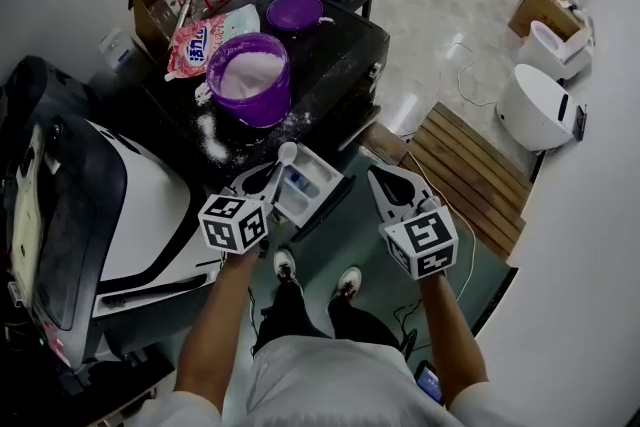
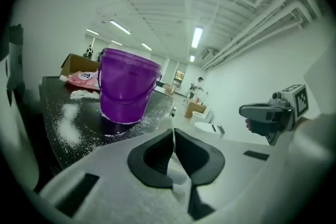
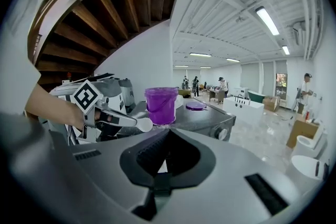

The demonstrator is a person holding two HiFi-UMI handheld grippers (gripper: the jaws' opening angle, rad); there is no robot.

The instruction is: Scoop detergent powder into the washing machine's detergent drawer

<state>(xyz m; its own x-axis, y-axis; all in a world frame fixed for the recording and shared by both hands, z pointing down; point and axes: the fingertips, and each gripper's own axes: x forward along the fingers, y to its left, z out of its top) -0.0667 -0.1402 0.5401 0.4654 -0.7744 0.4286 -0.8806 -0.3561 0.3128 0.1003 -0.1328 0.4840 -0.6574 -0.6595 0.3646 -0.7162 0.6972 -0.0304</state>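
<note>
Left gripper (image 2: 173, 132) jaws tight on scoop (image 3: 143, 124), bowl unseen there; right gripper (image 3: 168, 134), jaws together, facing bowl.

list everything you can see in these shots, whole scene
bucket: 1, purple, white powder inside, on the dark top
lid: 1, purple, behind the bucket
detergent bag: 1, pink, left of the bucket
cardboard box: 1, brown, behind the bag
spilled powder: white, on the dark top
detergent drawer: 1, white, open
washing machine: 1, white, left
wooden platform: 1, brown, on the floor
toilets: 2, white, far right
spoon: 1, white, in the left claw
left claw: shut on the spoon
right claw: shut, empty
</note>
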